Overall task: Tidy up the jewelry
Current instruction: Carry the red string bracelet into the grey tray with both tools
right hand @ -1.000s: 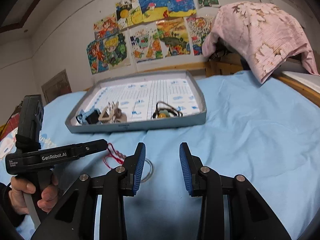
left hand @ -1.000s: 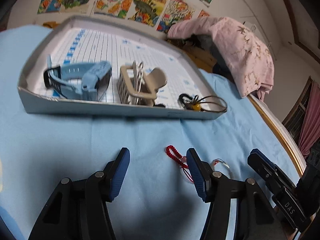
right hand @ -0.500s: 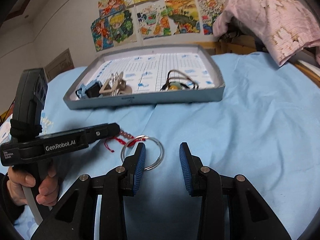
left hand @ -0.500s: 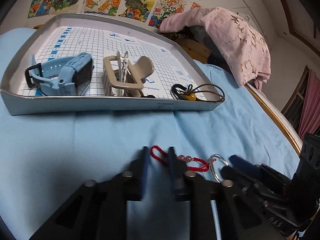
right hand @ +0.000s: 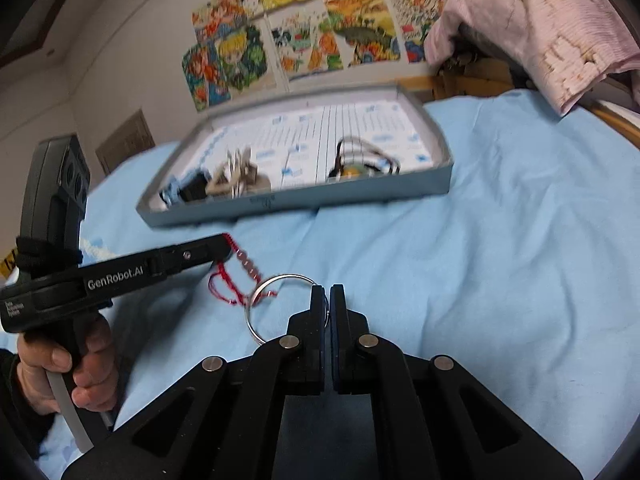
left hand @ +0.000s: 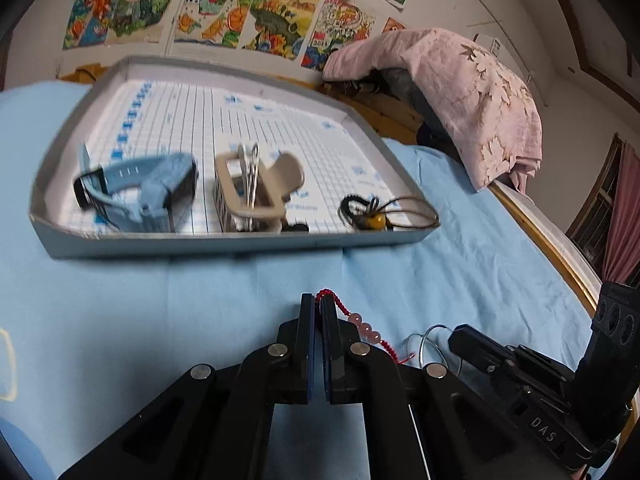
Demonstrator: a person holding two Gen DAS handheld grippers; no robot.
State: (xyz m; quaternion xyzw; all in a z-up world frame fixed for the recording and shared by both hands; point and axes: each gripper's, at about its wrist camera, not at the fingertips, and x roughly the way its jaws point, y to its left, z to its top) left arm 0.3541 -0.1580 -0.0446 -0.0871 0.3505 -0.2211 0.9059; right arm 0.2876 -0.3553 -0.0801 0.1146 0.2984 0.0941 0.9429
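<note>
Bedsheet (left hand: 120, 300): light blue. Tray (left hand: 240, 238): grey wall, blue-gridded white floor. Bracelet (left hand: 362, 326): red cord, pink beads. Watch (left hand: 140, 192): pale blue.

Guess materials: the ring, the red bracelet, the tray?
Ring: thin polished metal, likely steel; bright silvery glint. Red bracelet: braided cord strung with translucent pink beads, glass or stone, can't tell. Tray: seems matte grey cardboard with a printed grid paper floor.

Pale wall (left hand: 560, 92) hung with drawings (left hand: 276, 20) — blue-sheeted bed (left hand: 480, 248) below.
</note>
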